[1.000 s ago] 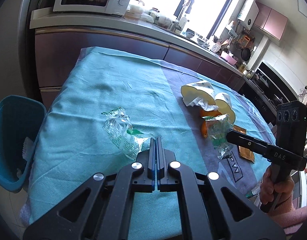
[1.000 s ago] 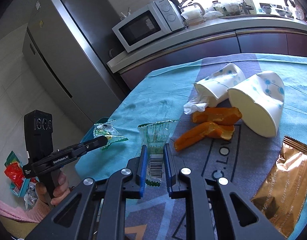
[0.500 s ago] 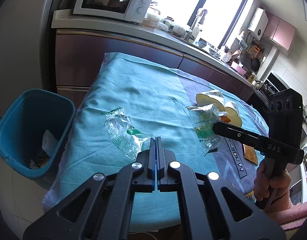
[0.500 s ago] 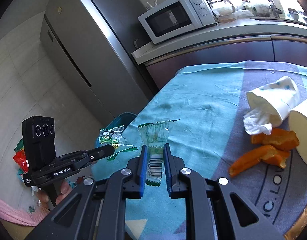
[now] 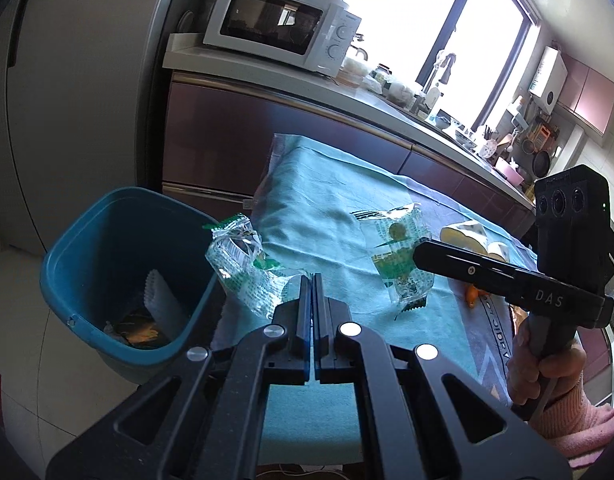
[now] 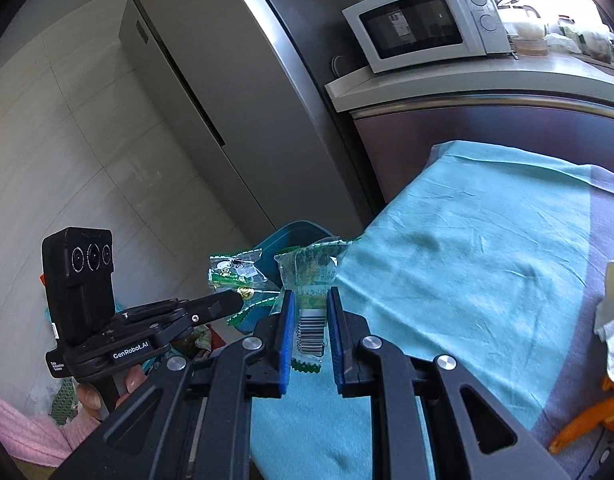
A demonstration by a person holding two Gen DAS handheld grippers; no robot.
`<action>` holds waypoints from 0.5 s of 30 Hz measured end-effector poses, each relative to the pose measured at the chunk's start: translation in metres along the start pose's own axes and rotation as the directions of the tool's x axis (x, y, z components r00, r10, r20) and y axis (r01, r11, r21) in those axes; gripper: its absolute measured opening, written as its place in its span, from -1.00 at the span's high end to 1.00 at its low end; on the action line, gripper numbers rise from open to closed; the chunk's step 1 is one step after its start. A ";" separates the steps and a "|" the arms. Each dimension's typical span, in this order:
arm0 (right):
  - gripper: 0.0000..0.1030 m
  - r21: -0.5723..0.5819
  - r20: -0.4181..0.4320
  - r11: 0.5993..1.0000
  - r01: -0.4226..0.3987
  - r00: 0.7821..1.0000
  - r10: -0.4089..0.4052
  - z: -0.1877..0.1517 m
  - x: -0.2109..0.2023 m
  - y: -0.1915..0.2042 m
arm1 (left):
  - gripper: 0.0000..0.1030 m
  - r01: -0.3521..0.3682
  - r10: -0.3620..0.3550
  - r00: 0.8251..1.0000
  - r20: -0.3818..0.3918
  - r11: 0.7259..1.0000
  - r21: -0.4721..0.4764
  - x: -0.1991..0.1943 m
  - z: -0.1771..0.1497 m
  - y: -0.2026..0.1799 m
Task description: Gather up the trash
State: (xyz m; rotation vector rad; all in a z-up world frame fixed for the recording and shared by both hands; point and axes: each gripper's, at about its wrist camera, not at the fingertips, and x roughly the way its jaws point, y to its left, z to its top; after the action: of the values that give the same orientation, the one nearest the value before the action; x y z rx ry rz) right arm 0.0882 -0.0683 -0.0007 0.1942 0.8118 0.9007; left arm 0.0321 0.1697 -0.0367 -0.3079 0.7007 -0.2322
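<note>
My left gripper (image 5: pixel 313 280) is shut on a crumpled clear wrapper with green print (image 5: pixel 243 260). The wrapper hangs off the fingertips by the right rim of the teal trash bin (image 5: pixel 119 194). In the right wrist view the same wrapper (image 6: pixel 235 270) sits at the left gripper's tip (image 6: pixel 233 302). My right gripper (image 6: pixel 311 300) is shut on a second clear green wrapper with a barcode (image 6: pixel 309 276), held above the table's left end. From the left wrist view that wrapper (image 5: pixel 391 256) hangs at the right gripper's tip (image 5: pixel 417 254). The bin (image 6: pixel 297 230) shows behind both wrappers.
The bin holds a white paper liner (image 5: pixel 159 300) and scraps. On the teal tablecloth (image 5: pixel 327 208) lie paper cups (image 5: pixel 465 234), a tissue (image 6: pixel 613 320) and orange peel (image 6: pixel 579 428). A fridge (image 6: pixel 247 100) and a counter with a microwave (image 5: pixel 279 28) stand behind.
Both grippers have carried their wrappers leftward, off toward the table's left end. The bin has come close below the left gripper, and the cups and peel have slid to the right edge.
</note>
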 end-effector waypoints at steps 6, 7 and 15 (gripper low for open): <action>0.71 -0.030 -0.042 0.999 -0.031 0.999 0.029 0.019 0.032 0.013 | 0.98 -0.049 0.050 0.999 0.011 0.998 -0.036 -0.003 0.007 0.027; 0.71 -0.031 -0.048 0.999 -0.034 0.998 0.033 0.021 0.036 0.014 | 0.98 -0.059 0.060 0.998 0.012 0.997 -0.040 -0.004 0.007 0.031; 0.71 -0.053 -0.102 0.997 -0.052 0.994 0.047 0.038 0.075 0.026 | 0.98 -0.108 0.108 0.994 -0.003 0.991 -0.085 -0.003 0.006 0.063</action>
State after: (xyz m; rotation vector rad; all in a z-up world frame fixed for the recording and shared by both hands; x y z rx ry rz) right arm 0.1250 0.0115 -0.0030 0.1212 0.8778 0.9848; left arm 0.0406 0.2303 -0.0533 -0.3506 0.7241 -0.0994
